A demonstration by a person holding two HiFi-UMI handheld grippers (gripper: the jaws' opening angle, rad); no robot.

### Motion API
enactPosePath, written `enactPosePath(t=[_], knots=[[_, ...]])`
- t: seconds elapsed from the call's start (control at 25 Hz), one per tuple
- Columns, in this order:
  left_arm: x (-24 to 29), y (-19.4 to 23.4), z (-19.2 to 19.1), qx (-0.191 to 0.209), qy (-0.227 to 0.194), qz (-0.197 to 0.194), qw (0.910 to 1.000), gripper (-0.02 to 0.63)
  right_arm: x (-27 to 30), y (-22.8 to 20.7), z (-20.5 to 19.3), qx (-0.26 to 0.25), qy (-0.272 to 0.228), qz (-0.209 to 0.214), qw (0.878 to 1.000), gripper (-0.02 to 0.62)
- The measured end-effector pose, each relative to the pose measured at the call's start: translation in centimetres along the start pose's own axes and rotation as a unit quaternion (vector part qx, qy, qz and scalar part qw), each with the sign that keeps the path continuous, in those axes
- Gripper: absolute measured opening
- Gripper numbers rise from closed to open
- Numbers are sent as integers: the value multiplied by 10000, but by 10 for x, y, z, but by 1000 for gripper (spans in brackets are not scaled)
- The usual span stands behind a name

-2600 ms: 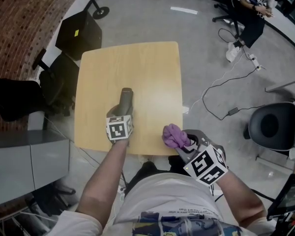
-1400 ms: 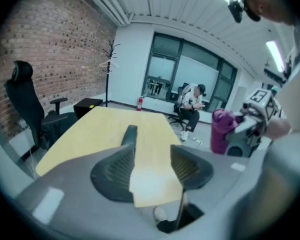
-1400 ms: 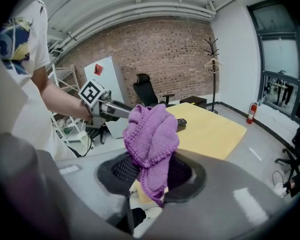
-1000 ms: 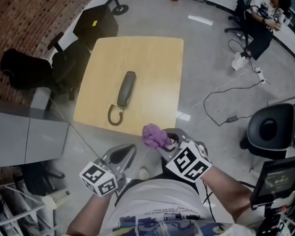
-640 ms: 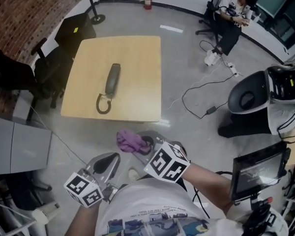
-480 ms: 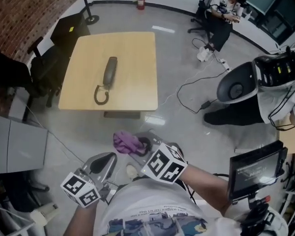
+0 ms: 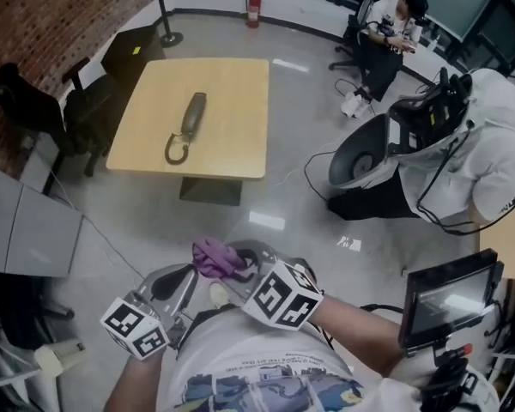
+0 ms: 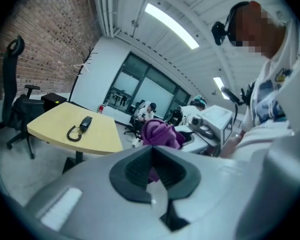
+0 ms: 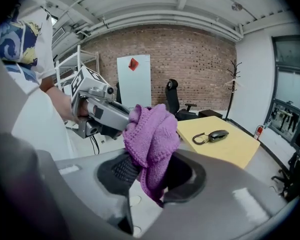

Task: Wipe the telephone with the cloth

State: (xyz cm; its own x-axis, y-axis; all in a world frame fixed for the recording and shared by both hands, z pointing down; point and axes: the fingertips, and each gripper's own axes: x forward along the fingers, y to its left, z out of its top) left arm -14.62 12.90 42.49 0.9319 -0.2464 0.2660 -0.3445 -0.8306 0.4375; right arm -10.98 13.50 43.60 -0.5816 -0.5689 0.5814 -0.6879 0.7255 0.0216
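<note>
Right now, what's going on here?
A person stands back from the yellow table, holding a gripper in each hand. The right gripper is shut on a purple cloth, bunched up between its jaws. The left gripper is shut with nothing in it, close beside the cloth. The telephone lies on the table with its cord curled at one end, well away from both grippers, so no wiping is under way.
</note>
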Motion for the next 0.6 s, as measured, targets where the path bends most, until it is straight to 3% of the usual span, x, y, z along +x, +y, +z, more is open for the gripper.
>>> enactPosePath(t=[0.32,0.6], knots=[[32,-63,3,18,-221,191,9996,3,-69,-5,-39,-93,57,70,9999,121],[25,-76,-12,-123,-196,296,9993,3,-78,13,-51,-101,71,179,9998,121]])
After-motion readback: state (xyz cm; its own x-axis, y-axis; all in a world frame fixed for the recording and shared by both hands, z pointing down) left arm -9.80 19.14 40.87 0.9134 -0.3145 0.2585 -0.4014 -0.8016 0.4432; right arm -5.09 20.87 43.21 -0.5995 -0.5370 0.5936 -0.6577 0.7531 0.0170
